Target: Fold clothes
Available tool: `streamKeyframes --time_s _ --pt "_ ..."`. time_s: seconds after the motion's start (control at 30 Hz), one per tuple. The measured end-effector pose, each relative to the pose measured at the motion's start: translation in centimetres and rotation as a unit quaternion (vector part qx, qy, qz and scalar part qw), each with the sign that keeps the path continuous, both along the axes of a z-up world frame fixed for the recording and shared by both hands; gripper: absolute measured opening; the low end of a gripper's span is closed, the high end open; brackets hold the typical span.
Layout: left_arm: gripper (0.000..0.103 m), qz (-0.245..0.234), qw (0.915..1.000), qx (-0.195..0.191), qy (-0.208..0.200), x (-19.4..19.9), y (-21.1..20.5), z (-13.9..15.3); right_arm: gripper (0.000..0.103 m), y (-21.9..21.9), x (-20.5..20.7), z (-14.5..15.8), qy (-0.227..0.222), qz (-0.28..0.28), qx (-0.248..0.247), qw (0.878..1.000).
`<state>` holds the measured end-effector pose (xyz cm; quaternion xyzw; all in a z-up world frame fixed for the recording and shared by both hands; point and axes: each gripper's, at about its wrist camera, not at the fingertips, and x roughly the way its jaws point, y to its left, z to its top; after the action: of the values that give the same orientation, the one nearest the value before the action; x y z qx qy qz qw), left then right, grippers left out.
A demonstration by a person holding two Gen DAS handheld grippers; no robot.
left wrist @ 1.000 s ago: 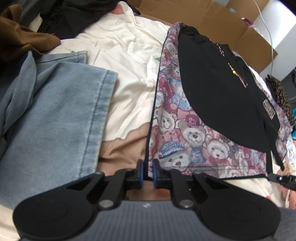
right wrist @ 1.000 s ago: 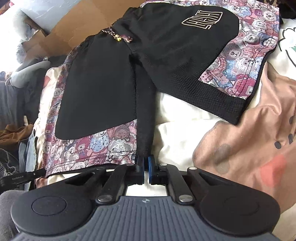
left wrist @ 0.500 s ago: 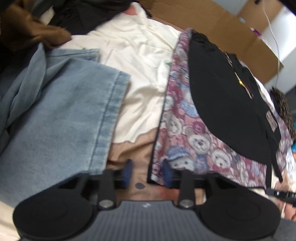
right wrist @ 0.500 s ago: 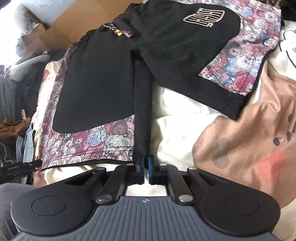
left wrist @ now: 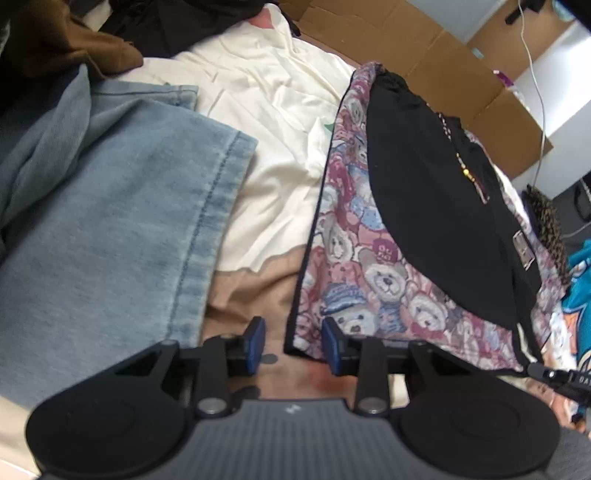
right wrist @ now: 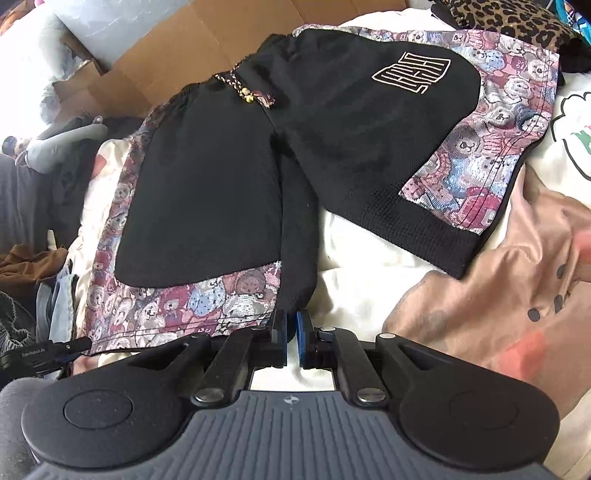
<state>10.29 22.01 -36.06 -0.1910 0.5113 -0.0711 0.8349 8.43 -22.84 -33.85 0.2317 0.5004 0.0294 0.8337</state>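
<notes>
Blue pads of the left gripper at bottom centre of the left view: a second ago they were pinched on the hem corner of the shorts, then they sprang apart, and now they are closing again. The hem corner sits between them, near the right pad, but the pads do not press it yet, so it reads as a re-grip in progress, not a hold. The left wrist view has barely shifted otherwise.

Right gripper at bottom centre of the right view: jaws shut, same as a second ago. The black inner edge of the near leg runs down to the pads; whether cloth is actually pinched I cannot tell, since the tips hide it. Only a thin gap shows between the pads.

Shorts lie spread flat on the bedding, centre of both views, legs toward the cameras, waistband and drawcord farther up. The far leg with the logo is at upper right of the right view, splayed away from the near leg.

Jeans fill the left of the left view, beside the shorts, not touching. Beyond: cardboard along the top, and a leopard-print item at the right view's upper right.

Judgement: fold not started; the left side let go and is retaking a better bite on the hem before lifting.
</notes>
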Motion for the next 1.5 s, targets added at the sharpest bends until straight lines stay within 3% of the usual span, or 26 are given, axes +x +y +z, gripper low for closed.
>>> streamKeyframes --time_s 0.1,0.2,0.27,0.33,0.67,0.83,1.03,1.5 --pt "0.031 0.008 0.9999 -0.012 -0.001 0.2 0.1 -0.4 0.005 -0.3 -0.1 0.2 -0.005 -0.008 -0.004 1.0" --pt "0.023 0.008 0.9997 -0.021 -0.001 0.4 0.3 -0.5 0.005 -0.7 -0.2 0.4 -0.012 -0.02 -0.009 1.0" --pt "0.012 0.008 0.9992 -0.038 0.0 0.5 0.8 -0.5 0.005 -1.0 -0.1 0.7 -0.018 -0.026 -0.011 0.999" --pt "0.01 0.008 0.9983 -0.058 -0.004 0.3 1.3 -0.1 0.005 -1.1 -0.1 1.0 -0.024 -0.032 -0.014 0.999" --pt "0.01 0.004 0.9965 -0.082 -0.011 1.0 0.6 3.0 0.006 1.6 0.9 2.1 -0.054 0.007 0.002 0.999" --pt "0.01 0.007 0.995 -0.1 -0.003 2.1 -0.8 5.4 0.023 4.6 1.3 3.1 -0.078 0.055 0.008 0.995" --pt "0.01 -0.009 0.9939 -0.109 -0.013 3.1 -2.7 7.8 0.032 7.7 1.6 4.0 -0.099 0.102 0.015 0.99" --pt "0.01 -0.026 0.9904 -0.134 -0.021 4.6 -6.1 10.7 0.034 13.0 2.8 6.5 -0.153 0.176 0.037 0.972"
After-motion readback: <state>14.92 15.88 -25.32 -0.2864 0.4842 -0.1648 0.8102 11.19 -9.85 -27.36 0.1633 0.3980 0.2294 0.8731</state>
